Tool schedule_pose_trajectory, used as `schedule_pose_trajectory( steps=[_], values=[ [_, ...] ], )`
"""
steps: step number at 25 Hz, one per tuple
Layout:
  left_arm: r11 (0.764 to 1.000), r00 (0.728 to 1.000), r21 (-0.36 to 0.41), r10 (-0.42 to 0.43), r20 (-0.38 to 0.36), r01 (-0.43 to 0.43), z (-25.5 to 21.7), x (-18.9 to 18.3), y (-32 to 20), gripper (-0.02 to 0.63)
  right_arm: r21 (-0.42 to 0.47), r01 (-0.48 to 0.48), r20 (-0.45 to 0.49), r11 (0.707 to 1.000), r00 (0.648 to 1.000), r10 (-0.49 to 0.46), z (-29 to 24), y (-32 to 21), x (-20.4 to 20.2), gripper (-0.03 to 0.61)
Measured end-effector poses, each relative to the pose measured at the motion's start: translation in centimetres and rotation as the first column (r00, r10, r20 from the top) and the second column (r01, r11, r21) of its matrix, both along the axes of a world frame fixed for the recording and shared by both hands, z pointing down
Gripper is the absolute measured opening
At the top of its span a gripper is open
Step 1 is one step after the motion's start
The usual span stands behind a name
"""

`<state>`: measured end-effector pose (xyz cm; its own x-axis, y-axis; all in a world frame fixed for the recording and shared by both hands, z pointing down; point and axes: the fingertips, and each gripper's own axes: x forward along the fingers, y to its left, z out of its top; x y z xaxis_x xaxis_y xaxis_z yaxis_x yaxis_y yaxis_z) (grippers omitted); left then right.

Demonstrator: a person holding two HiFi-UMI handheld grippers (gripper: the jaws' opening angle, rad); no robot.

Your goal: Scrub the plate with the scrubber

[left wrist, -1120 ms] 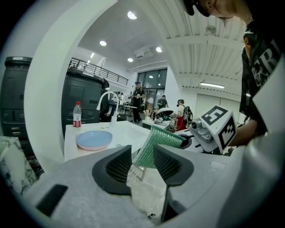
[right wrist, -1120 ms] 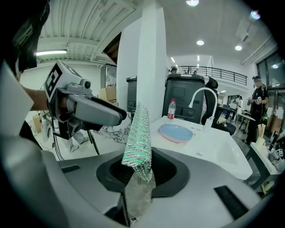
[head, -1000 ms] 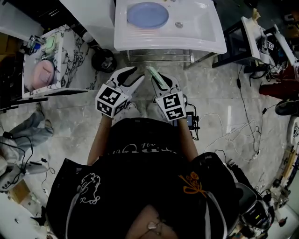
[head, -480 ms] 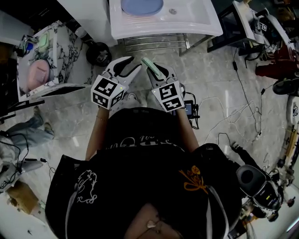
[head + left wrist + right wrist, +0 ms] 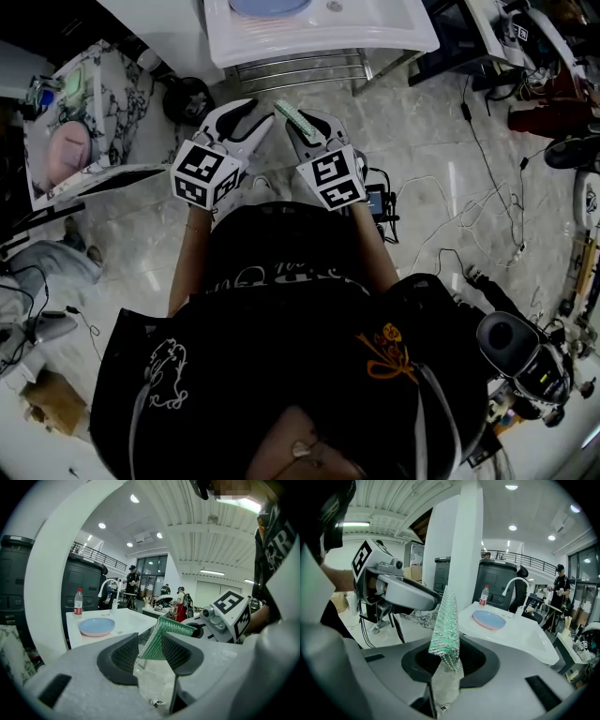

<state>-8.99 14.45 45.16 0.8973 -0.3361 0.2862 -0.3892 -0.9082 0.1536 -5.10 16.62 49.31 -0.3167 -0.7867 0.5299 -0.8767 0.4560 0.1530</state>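
Short of the surface [image 5: 525, 641], the right gripper [image 5: 445, 660] pinched the scrubber [image 5: 446, 620] by one end, probably leaving its face free for the plate [image 5: 489, 619]; the left gripper [image 5: 150, 651] gaped empty.

White sink counter [image 5: 375, 33], 12 o'clock in head view. Carries on top:
- blue plate [image 5: 490, 619], lying flat
- red-capped bottle [image 5: 484, 595], upright near the far rim, behind the plate
- white faucet [image 5: 513, 585]

Marble floor [image 5: 441, 169], below the counter. Bears:
- loose cables [image 5: 478, 225], 3 o'clock
- black round object [image 5: 187, 98], 11 o'clock
- marbled side table [image 5: 108, 94], 10 o'clock, holding a pink dish [image 5: 67, 148]
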Motion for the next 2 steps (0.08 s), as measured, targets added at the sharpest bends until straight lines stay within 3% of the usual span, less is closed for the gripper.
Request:
schedule_pose_trajectory(
  steps=[2],
  values=[
    [1.0, 1.0, 0.0, -0.002, 0.0, 0.002, -0.03, -0.04, -0.09, 0.164, 0.002, 0.006, -0.006, 1.0, 1.0, -0.006, -0.04, -0.09, -0.02, 0.087]
  ],
)
